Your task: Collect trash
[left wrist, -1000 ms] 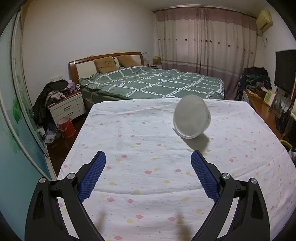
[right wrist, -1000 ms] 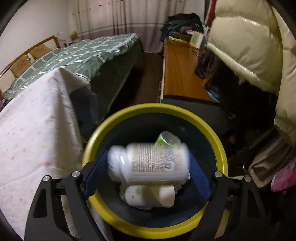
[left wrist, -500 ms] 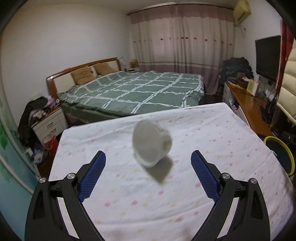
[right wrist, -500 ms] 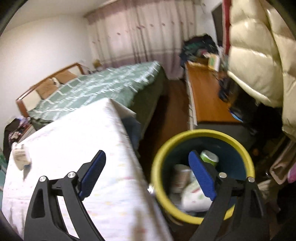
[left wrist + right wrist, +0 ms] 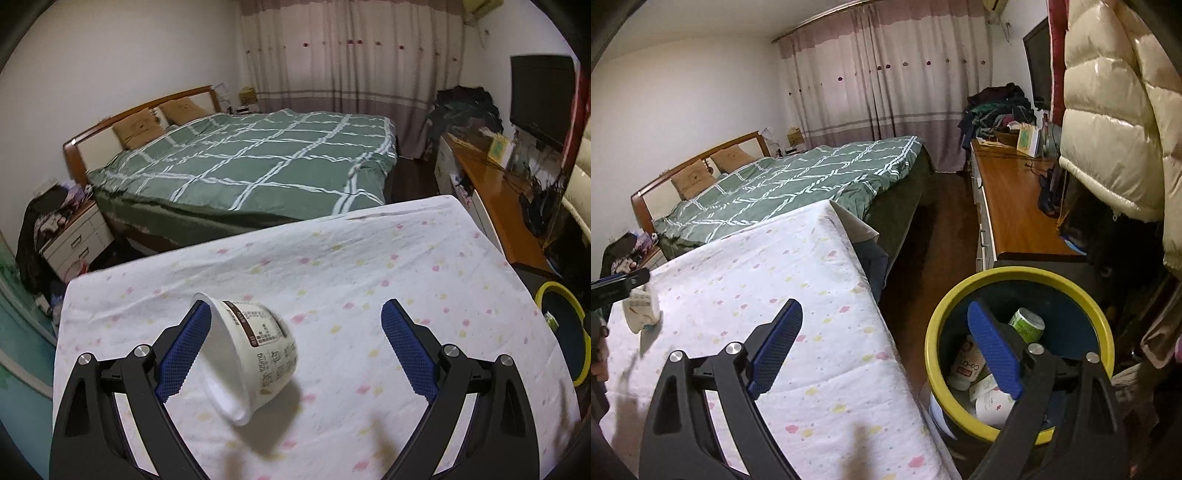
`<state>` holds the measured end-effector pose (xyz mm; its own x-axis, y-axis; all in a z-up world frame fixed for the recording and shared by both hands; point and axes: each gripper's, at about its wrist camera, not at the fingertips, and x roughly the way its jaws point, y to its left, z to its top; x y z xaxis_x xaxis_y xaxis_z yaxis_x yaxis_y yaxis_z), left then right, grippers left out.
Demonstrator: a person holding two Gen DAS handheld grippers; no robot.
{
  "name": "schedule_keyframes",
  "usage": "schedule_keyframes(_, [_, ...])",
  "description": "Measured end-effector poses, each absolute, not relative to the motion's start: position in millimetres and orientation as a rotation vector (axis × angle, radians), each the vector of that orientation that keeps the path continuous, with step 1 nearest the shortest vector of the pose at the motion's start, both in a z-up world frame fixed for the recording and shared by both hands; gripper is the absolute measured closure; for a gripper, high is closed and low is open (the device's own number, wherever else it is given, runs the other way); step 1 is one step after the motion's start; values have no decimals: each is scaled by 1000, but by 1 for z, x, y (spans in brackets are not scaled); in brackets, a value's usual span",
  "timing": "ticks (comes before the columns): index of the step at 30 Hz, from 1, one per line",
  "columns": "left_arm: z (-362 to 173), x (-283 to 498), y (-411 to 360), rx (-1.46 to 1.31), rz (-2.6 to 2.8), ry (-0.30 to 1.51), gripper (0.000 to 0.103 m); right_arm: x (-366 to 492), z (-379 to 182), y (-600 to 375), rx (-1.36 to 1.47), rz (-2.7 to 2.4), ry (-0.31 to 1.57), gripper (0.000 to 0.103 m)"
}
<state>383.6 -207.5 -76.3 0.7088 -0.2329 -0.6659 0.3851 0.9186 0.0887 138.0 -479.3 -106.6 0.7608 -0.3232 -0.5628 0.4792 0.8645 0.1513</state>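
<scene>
Within 1 second the left gripper (image 5: 295,347) had swung over to the white printed plastic cup (image 5: 251,354), which lay tipped on the dotted white tablecloth (image 5: 369,273), lower left of frame, beside the left pad, jaws released. The right gripper (image 5: 886,347), spread and empty, had lifted off the yellow-rimmed bin (image 5: 1019,280) after dropping a bottle; clear cloth lay rightward toward the edge.

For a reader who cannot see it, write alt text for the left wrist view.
A white paper cup lies on its side on a floral tablecloth, between the open jaws of the left gripper, near the left pad. Behind stands a green checked bed.
</scene>
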Motion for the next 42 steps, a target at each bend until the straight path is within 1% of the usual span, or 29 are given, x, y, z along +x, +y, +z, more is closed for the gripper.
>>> schedule_keyframes(5, [-86,392,-251,296,-406,725,11,137,-108,-484,320,-445,554,17])
schedule_keyframes(9, [-81,388,-269,298,-440,713,11,137,-109,-485,328,-438,554,17])
schedule_keyframes(13, [-66,378,-258,267,-448,687,11,137,-109,-486,334,-430,555,17])
schedule_keyframes(16, [-62,367,-232,234,-425,675,11,137,-109,-486,333,-424,550,17])
schedule_keyframes(22, [-79,345,-189,189,-362,744,10,137,-109,-485,329,-416,549,17])
schedule_keyframes(29, [-108,360,-185,198,-290,796,10,137,-109,-484,335,-417,545,17])
schedule_keyframes(38, [-123,399,-201,216,-233,811,11,139,-112,-488,364,-405,561,16])
schedule_keyframes(42, [-128,408,-204,217,-218,811,18,139,-112,-488,368,-396,562,16])
